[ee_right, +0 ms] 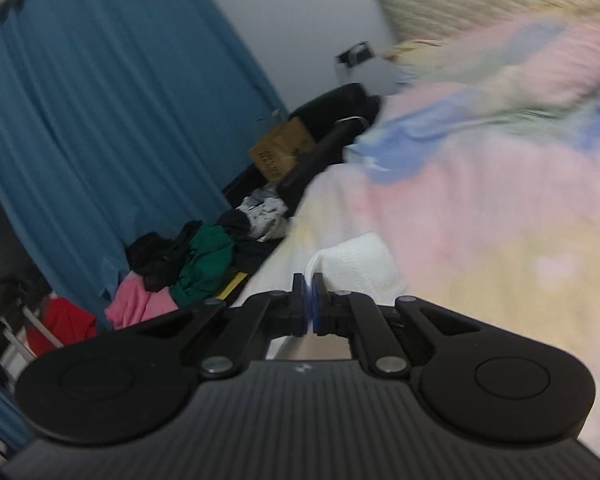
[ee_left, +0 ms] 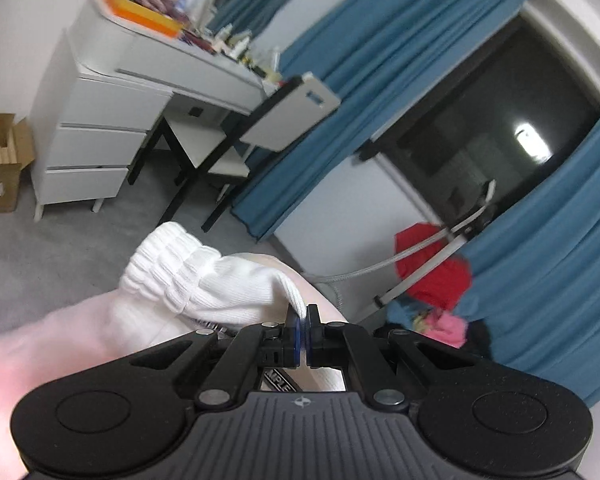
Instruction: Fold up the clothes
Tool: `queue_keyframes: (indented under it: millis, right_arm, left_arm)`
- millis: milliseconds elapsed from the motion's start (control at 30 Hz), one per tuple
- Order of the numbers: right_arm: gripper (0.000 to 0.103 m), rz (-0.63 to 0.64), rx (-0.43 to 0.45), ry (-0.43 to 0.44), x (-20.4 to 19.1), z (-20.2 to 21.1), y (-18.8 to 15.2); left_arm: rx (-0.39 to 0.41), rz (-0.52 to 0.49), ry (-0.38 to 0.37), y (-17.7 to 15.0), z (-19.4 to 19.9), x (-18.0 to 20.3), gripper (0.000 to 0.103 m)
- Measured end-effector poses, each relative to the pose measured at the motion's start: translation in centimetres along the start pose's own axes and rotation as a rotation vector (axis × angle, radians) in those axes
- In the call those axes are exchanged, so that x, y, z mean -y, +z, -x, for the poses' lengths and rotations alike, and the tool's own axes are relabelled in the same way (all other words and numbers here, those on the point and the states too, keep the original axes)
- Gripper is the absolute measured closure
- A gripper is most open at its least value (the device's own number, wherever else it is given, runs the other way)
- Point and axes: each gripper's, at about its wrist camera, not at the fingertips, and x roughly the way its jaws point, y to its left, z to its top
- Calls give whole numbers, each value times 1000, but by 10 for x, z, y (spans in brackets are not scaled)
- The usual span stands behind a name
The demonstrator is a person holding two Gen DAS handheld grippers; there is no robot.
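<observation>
A white ribbed garment (ee_left: 204, 280) with a gathered elastic band hangs over the pastel bed sheet (ee_left: 60, 340). My left gripper (ee_left: 302, 312) is shut on a fold of its edge. In the right wrist view my right gripper (ee_right: 309, 286) is shut on another white edge of the garment (ee_right: 360, 268), held over the pastel pink, yellow and blue bedspread (ee_right: 480, 220). Both views are blurred by motion.
A white desk with drawers (ee_left: 100, 120) and a chair (ee_left: 236, 148) stand across the grey carpet. Blue curtains (ee_left: 380, 80) frame a dark window. A pile of clothes (ee_right: 188, 268) and a drying rack with a red garment (ee_left: 432, 268) lie beside the bed. A cardboard box (ee_left: 2, 160) stands at left.
</observation>
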Motion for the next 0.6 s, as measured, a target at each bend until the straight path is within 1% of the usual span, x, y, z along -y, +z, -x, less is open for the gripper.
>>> queue_keyframes:
  millis: [67, 167, 300, 333, 400, 467, 500, 533, 600]
  right_arm:
    - [98, 59, 5, 4, -29, -39, -9]
    - [98, 148, -9, -14, -60, -96, -37]
    - [98, 219, -69, -77, -74, -159, -77]
    - [97, 229, -80, -89, -74, -168, -85]
    - [96, 243, -93, -102, -72, -180, -97]
    - [95, 228, -104, -100, -67, -182, -101]
    - [93, 211, -112, -96, -64, -181, -100]
    - [92, 195, -120, -90, -62, -179, -100]
    - [85, 172, -140, -58, -56, -168, -93]
  left_arm:
    - [-2, -49, 41, 5, -54, 22, 101]
    - [-21, -110, 104, 5, -134, 47, 101]
    - [-99, -137, 207, -12, -230, 50, 100]
    - [-121, -143, 225, -16, -246, 47, 100]
    - [-165, -154, 255, -23, -273, 41, 100]
    - [-194, -170, 272, -29, -286, 37, 98]
    - [-198, -182, 269, -31, -287, 36, 96]
    - [-202, -193, 250, -31, -281, 35, 93]
    - [-213, -212, 204, -31, -265, 33, 79]
